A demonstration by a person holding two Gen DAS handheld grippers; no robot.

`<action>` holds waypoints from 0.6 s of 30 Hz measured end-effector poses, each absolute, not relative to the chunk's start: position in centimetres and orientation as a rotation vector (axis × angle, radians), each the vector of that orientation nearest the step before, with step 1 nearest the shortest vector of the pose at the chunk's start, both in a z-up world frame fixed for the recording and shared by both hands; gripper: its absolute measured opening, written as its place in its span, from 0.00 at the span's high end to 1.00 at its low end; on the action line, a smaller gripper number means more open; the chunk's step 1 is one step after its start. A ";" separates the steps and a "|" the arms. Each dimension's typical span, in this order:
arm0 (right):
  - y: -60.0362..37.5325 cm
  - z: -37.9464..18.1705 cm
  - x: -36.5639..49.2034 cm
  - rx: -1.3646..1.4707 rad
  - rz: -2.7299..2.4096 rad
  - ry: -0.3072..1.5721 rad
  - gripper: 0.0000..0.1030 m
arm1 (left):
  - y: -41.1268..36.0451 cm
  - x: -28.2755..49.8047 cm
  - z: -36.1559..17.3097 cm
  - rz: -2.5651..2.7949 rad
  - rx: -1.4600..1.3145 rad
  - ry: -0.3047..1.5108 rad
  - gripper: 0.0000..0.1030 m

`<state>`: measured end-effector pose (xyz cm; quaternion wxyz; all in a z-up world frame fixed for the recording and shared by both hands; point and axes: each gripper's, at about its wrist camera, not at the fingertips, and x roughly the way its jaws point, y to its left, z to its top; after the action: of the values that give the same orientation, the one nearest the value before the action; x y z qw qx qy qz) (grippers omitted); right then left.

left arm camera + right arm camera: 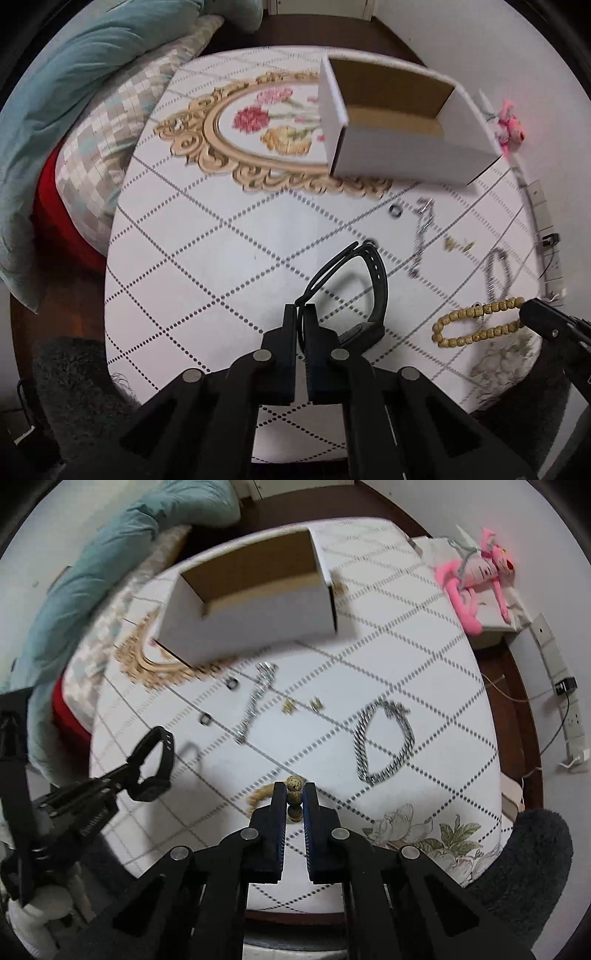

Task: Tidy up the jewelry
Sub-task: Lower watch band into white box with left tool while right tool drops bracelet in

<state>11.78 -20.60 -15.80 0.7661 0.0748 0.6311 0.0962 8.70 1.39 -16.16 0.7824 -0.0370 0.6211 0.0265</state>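
Two grips closed already: left gripper (pixel 300 308) pinched tight on the thin strap of the black watch (pixel 364 291), right gripper (pixel 294 788) clamped on the tan bead bracelet (pixel 293 794). Both pieces hanging from the fingertips above the round table (pixel 424 627). Watch loop standing on edge, long axis running away from the jaws; bead loop drooping to the left behind the right fingers. Farther out, still lying on the cloth: silver chain bracelet (pixel 384 740), thin silver chain (pixel 256 701), two small rings (pixel 232 684), gold earrings (pixel 301 705). Farthest, straight ahead of both jaws, the white box (pixel 251 602), open on top, apparently empty inside. Left gripper looks nearer to it. Next probably a carry forward over the near wall.
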 end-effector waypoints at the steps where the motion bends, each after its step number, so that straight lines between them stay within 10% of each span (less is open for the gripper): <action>1: -20.9 -15.3 12.6 0.164 0.218 1.361 0.91 | 1.4 8.7 -15.4 0.053 -0.086 1.328 0.99; 18: -18.9 -5.3 26.8 0.121 0.321 1.157 0.91 | -0.8 26.1 -10.9 -0.026 -0.146 1.222 0.99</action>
<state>26.81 -18.95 -5.31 0.8235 0.0567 0.5440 0.1509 26.08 -0.76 -10.94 0.8165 -0.0683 0.5731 -0.0120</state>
